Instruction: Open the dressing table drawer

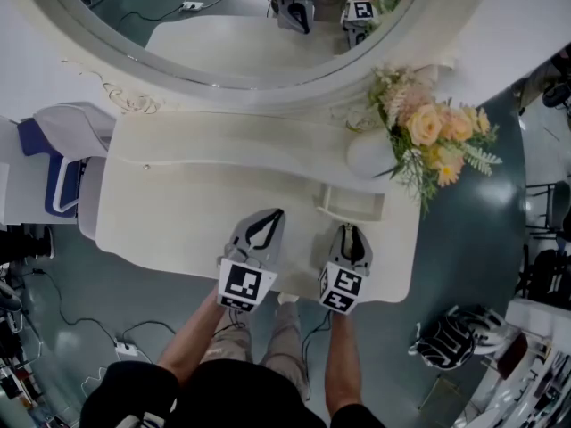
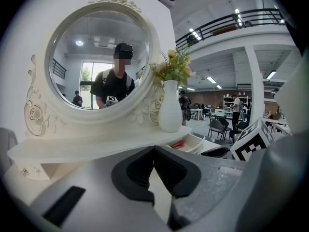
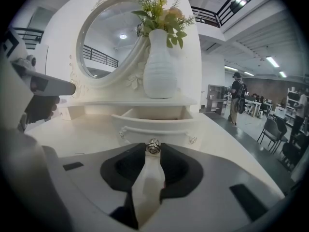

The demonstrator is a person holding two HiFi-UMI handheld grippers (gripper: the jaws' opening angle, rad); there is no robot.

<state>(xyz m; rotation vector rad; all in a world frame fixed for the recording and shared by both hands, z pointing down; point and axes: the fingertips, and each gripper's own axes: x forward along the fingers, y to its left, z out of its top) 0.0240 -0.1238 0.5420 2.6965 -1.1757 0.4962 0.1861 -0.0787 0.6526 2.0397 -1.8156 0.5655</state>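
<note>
Head view: left gripper and right gripper bear square markers.

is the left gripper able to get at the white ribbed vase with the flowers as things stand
Probably yes: the white ribbed vase stands unblocked on the shelf, ahead and right of the left gripper, whose closed jaws would need opening.
</note>
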